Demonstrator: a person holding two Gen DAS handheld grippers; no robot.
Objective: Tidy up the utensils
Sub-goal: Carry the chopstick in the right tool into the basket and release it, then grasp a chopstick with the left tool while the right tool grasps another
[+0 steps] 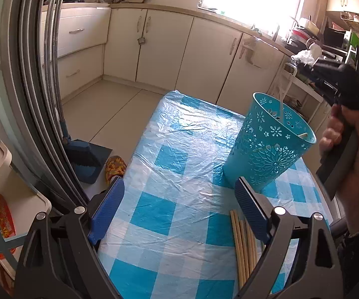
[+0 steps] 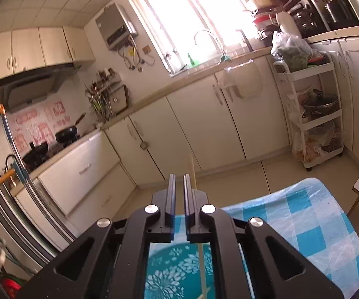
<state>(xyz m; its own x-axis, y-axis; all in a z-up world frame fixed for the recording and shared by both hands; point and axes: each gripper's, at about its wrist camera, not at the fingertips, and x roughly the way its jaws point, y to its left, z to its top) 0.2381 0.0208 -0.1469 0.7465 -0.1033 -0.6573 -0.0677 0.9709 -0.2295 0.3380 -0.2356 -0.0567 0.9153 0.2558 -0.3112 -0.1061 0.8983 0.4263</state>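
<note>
left gripper (image 1: 179, 204) beside chopsticks (image 1: 241, 244)

Beyond the jaws we see cream cabinets (image 1: 154, 47) under a bright window (image 2: 187, 17); left of them, a dustpan (image 1: 89, 159) and a patterned slipper (image 1: 114, 168) on the floor.

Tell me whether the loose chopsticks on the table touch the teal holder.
Apart. The left wrist view shows the chopsticks ending short of the base of the teal holder, with checked tablecloth between them.
</note>
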